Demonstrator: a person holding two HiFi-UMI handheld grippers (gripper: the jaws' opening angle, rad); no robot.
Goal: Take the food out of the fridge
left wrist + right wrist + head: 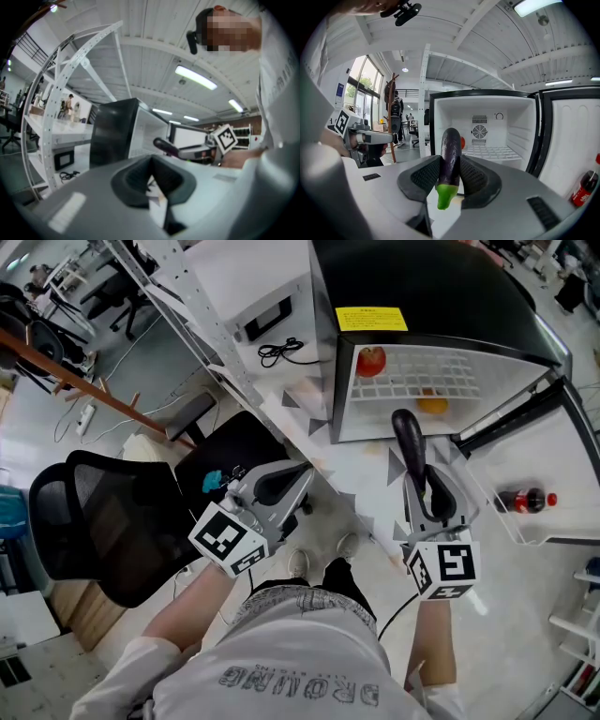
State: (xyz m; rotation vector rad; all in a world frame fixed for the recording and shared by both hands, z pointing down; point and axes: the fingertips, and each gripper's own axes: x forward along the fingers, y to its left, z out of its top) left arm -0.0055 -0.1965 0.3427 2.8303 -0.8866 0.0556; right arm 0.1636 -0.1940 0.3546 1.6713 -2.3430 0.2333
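Observation:
A dark purple eggplant (450,157) with a green stem end sticks up from my right gripper (451,165), which is shut on it in front of the open fridge (513,123). The head view shows that eggplant (409,439) pointing toward the fridge's wire shelf (441,371). On the shelf sit a red apple (371,360) and an orange fruit (432,406). My left gripper (302,472) is held off to the left of the fridge, level, with its pads together and nothing between them. In the left gripper view its jaws (151,163) point past the fridge's dark side.
A cola bottle (525,501) lies in the open door's shelf (553,535) at the right. A white metal rack (202,310) stands left of the fridge with a cable (279,351) on it. A black mesh office chair (108,521) is at my left.

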